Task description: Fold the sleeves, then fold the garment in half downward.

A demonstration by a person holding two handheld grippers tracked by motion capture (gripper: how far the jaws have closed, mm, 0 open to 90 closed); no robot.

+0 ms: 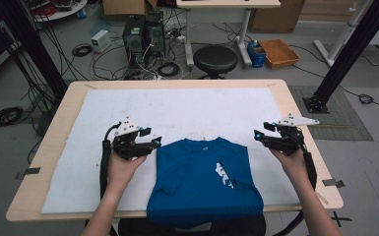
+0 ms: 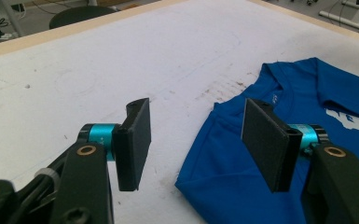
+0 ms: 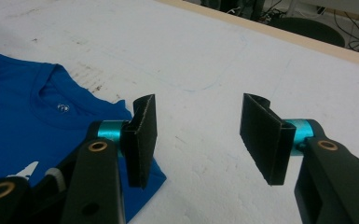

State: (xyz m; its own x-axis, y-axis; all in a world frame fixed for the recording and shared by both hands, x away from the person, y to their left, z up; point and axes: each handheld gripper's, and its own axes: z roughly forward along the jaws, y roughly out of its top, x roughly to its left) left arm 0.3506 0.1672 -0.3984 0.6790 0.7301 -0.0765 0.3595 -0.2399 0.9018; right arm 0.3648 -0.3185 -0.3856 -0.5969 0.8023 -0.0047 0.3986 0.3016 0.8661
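Overall light: even and soft from overhead, moderately bright, no harsh beams.
Shadows: faint, only a thin soft edge under the blue T-shirt [image 1: 204, 179] and the hands.
Glare: none to speak of; the white mat [image 1: 187, 110] reads bright but keeps its scuff marks.
Sharpness, high view: slightly soft and grainy, far floor clutter darker.
Sharpness, gripper views: near jaws crisp, far table edge gently blurred.
Distortion: mild bending toward the corners.

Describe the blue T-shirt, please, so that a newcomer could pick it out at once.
On the wooden table lies a white mat. At the mat's near edge, between the left tongs and right tongs, lies the blue T-shirt, sleeves folded in. It bears a white print on its chest.
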